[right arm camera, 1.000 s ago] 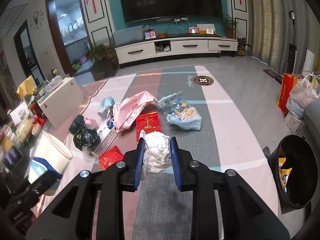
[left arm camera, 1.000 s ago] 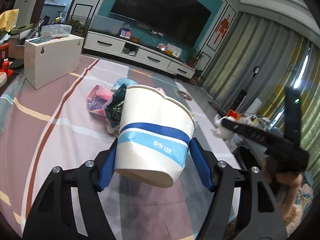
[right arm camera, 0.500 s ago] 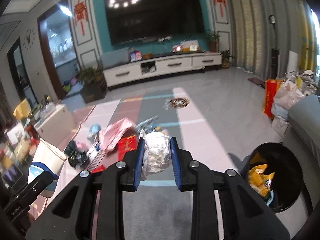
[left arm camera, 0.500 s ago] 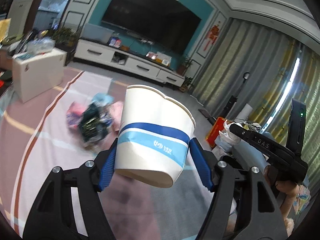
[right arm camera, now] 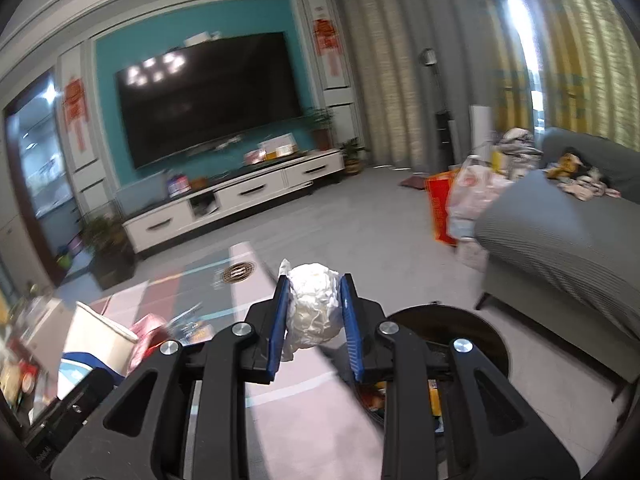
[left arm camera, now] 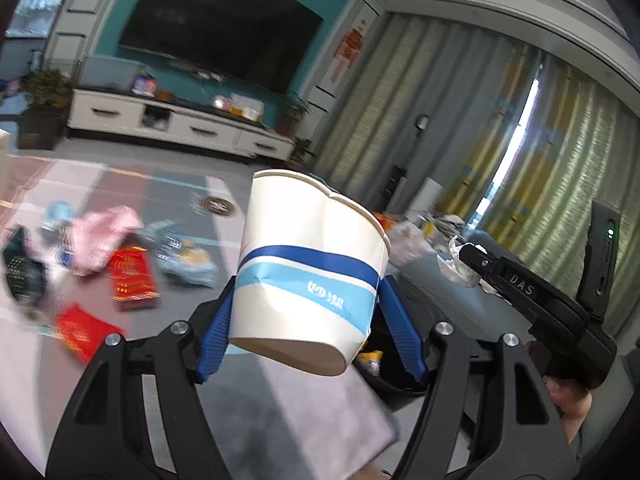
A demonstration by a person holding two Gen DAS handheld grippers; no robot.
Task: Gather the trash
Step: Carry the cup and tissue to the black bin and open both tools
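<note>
Both hand-held grippers have swung from the littered rug toward the black bin (right arm camera: 452, 332): left hand-held gripper (left arm camera: 310, 320) clamps a paper cup (left arm camera: 312, 268), right hand-held gripper (right arm camera: 314, 316) pinches crumpled paper (right arm camera: 314, 304). Releasing early could drop either beside the bin's near rim.

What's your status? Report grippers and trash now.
Left gripper shut on paper cup. Right gripper shut on crumpled paper wad. Black bin just ahead, nothing blocking.
</note>
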